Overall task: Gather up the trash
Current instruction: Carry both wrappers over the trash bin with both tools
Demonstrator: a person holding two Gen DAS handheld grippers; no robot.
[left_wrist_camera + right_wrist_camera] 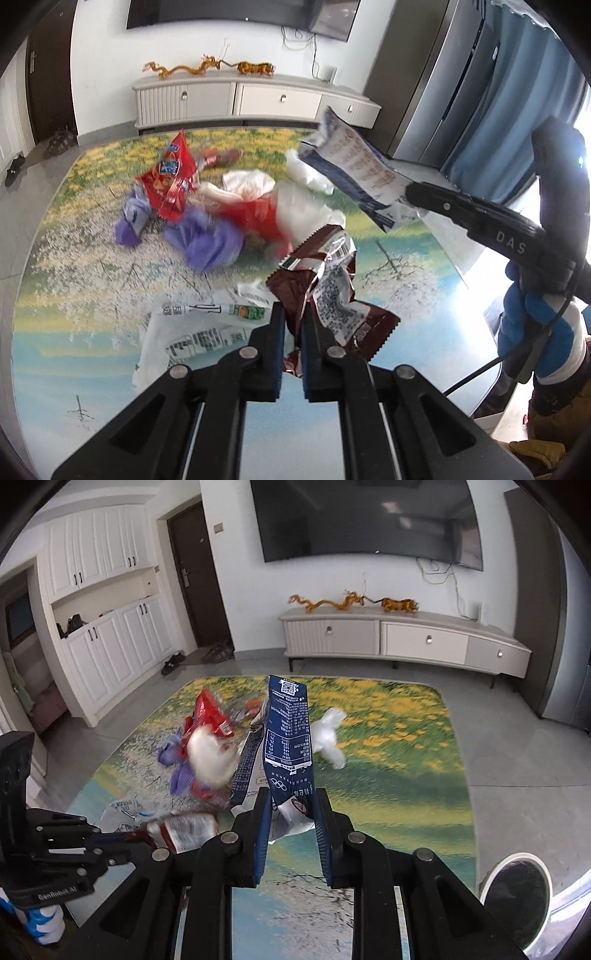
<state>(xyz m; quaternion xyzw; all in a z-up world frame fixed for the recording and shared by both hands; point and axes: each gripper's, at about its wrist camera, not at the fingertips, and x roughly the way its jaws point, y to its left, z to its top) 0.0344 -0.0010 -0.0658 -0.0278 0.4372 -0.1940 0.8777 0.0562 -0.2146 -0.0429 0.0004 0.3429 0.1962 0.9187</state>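
My left gripper (292, 314) is shut on a brown crumpled wrapper (325, 288) and holds it above the table; it also shows at the left of the right wrist view (181, 830). My right gripper (291, 801) is shut on a blue and white milk pouch (290, 734) that stands up between the fingers; the same pouch (354, 170) shows raised at the right in the left wrist view. More trash lies on the table: a red snack bag (173, 177), purple wrappers (207, 240), a white wrapper with green print (195, 332) and a white plastic bag (330, 734).
The table (388, 775) has a printed landscape top of yellow flowers and water. A round white-rimmed bin (517, 893) stands at the lower right beside the table. A low white TV cabinet (406, 638) and a wall TV are beyond.
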